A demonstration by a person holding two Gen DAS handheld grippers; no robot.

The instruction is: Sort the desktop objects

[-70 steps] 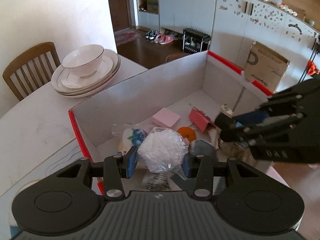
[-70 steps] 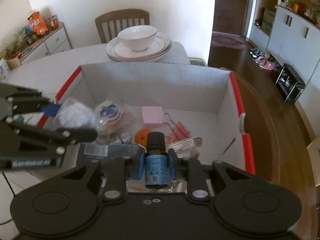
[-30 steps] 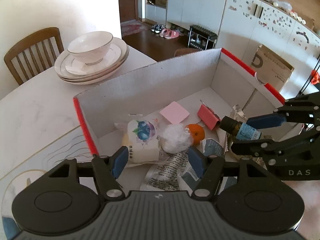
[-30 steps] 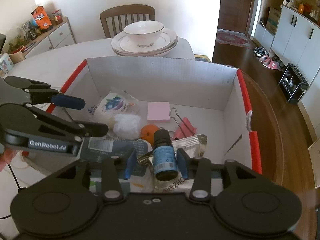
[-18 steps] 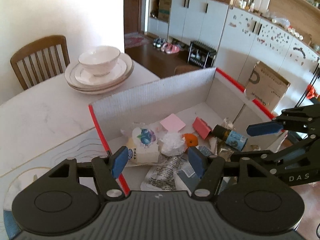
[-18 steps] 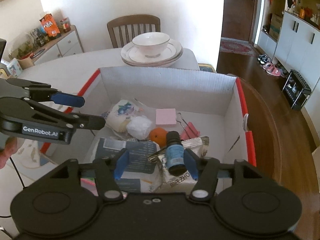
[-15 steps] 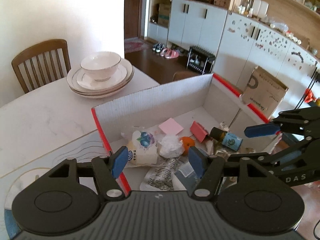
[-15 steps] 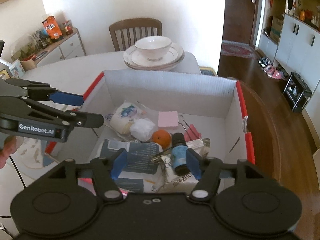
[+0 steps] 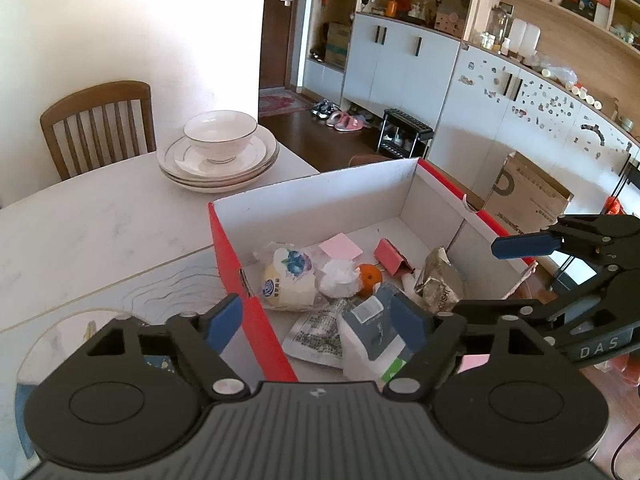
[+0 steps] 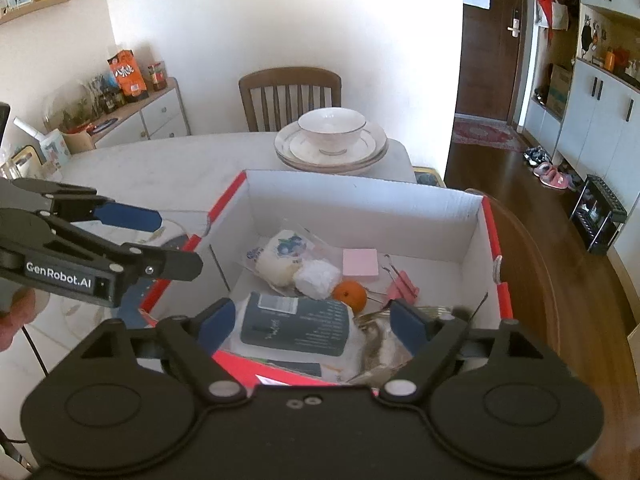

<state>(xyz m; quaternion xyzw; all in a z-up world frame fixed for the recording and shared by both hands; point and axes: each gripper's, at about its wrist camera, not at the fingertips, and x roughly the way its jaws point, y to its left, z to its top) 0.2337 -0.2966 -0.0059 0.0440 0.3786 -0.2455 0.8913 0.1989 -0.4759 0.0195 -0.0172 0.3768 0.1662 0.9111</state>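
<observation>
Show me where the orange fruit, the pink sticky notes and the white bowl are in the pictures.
orange fruit (image 10: 350, 295), right wrist view, middle of its peel.
pink sticky notes (image 10: 360, 262), right wrist view, centre of the top sheet.
white bowl (image 9: 220, 136), left wrist view, its outer wall.

The near end of the cardboard box sits behind the right gripper, lower middle of the frame. A dark pouch covers whatever lies beneath it. Print on the foil packet is too small to read. A hand is cut off at the left edge.
</observation>
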